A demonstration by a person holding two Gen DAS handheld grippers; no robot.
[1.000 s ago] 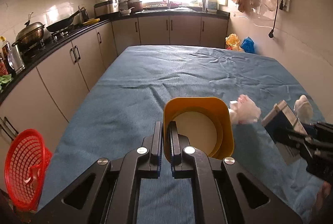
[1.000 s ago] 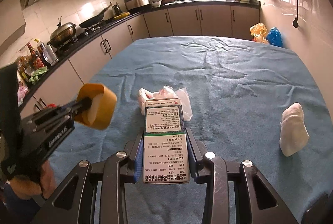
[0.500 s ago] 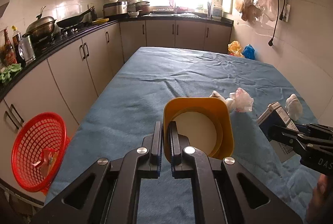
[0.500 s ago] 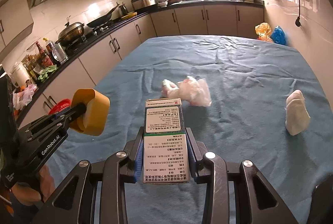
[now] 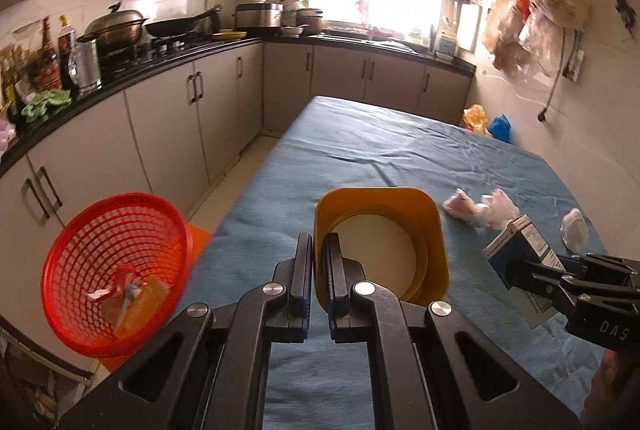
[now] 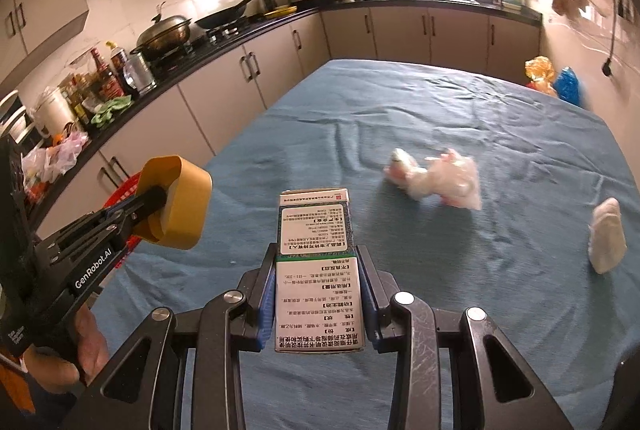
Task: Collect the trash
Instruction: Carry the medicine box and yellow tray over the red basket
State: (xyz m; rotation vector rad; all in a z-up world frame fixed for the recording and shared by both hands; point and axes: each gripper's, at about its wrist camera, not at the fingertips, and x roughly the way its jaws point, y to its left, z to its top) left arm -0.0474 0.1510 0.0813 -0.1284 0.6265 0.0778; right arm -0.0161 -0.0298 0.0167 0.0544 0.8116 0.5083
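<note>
My left gripper (image 5: 319, 244) is shut on the rim of a yellow paper cup (image 5: 382, 242) and holds it above the blue-covered table (image 5: 360, 150); the cup also shows in the right wrist view (image 6: 180, 202). My right gripper (image 6: 318, 258) is shut on a green and white medicine box (image 6: 316, 262), seen at the right of the left wrist view (image 5: 520, 246). A red mesh basket (image 5: 116, 270) with some trash in it sits off the table's left edge. A crumpled plastic wrapper (image 6: 436, 178) and a white wad (image 6: 606, 242) lie on the table.
Grey kitchen cabinets (image 5: 180, 118) and a black counter with pots and bottles run along the left and back. Yellow and blue bags (image 6: 552, 78) sit at the far right corner. The wall (image 5: 580, 102) is at the right.
Both grippers have drawn back and to the left with their loads. The red basket has come further into the left wrist view, and the wrapper and wad look farther off.
</note>
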